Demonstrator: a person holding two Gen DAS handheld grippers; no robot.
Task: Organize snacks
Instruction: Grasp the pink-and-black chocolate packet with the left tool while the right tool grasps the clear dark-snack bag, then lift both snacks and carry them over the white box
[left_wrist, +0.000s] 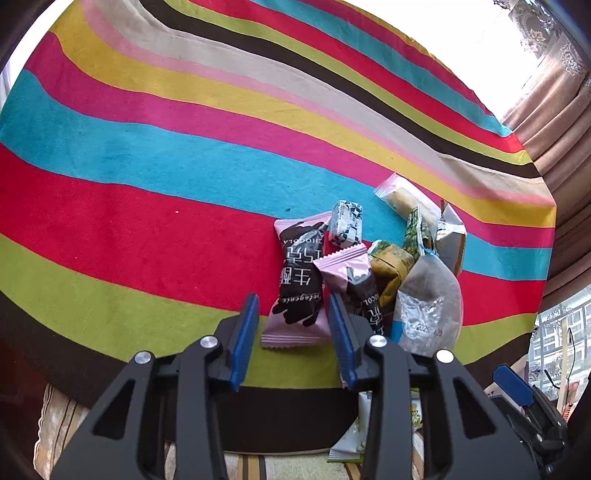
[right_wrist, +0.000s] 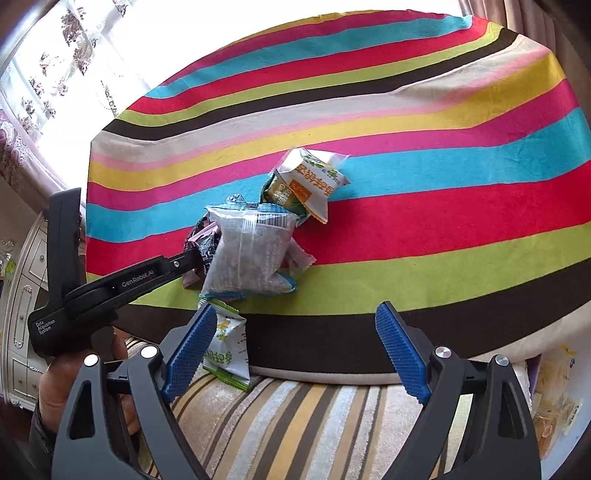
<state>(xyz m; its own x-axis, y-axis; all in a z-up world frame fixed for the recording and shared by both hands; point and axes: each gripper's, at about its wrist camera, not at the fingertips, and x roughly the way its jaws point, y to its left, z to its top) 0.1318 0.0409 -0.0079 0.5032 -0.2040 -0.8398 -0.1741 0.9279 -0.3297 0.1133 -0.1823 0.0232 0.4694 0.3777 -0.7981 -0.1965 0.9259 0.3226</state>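
The black left claw with blue ribbed pads (left_wrist: 293, 328) is pitched downward, its jaws partly closed. The matching right claw (right_wrist: 297, 352) is held wide apart. A hand (right_wrist: 79, 387) grips the left handle.

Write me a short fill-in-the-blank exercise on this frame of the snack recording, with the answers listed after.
1. The snacks lie in a pile on a ____ cloth.
2. The left gripper has a pink and black packet between its ____ fingers.
3. The right gripper has ____ between its fingers.
4. A white and green packet lies past the cloth's ____ edge stripe.

Missing words: striped; blue; nothing; brown
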